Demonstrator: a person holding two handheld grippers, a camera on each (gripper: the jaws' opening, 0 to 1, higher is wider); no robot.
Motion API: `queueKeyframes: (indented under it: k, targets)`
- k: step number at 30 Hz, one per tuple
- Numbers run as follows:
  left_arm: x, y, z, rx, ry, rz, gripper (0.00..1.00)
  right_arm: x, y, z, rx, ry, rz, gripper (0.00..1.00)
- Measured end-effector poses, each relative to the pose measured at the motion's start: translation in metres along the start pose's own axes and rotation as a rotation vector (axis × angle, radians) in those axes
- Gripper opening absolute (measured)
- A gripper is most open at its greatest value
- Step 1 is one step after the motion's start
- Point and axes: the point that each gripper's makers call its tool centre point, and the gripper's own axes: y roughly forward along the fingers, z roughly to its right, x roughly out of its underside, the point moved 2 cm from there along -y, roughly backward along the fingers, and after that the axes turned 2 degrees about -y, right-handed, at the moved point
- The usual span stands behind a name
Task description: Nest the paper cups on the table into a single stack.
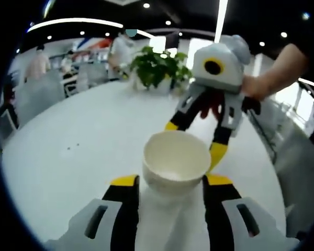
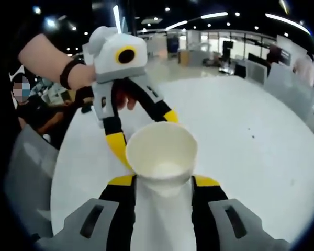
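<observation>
Each gripper's yellow-tipped fingers clamp a white paper cup [image 1: 176, 162] [image 2: 161, 154], mouth forward at 12 o'clock above the white tabletop [image 1: 83, 136], apparently so that one cup can slide into the other.

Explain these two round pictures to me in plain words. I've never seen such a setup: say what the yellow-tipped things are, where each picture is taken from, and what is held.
No robot here: a person holds a two-jaw hand tool in each hand, and a fisheye camera rides on each tool.

In the left gripper view, the left gripper has its black, yellow-tipped jaws closed around a white paper cup, open mouth toward the camera. The right gripper faces it, held by the person's hand.

In the right gripper view, the right gripper clamps another white paper cup, with the left gripper opposite.

Below lies a white round table. A green potted plant stands at its far edge.
</observation>
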Motion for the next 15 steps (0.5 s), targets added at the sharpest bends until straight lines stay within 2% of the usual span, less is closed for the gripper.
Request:
queueKeyframes:
  k: [2,8,15]
  targets:
    - [-0.002,-0.003,-0.001,-0.014,-0.018,0.01,0.53,0.002,-0.004,0.0,0.009,0.007,0.0,0.41]
    - [-0.002,-0.02,0.004,-0.03,-0.013,0.02,0.53,0.012,-0.02,-0.006,0.03,0.005,-0.003,0.42]
    - [-0.003,-0.044,0.017,-0.068,-0.027,0.083,0.54,0.013,-0.046,-0.025,0.066,0.017,0.042,0.44]
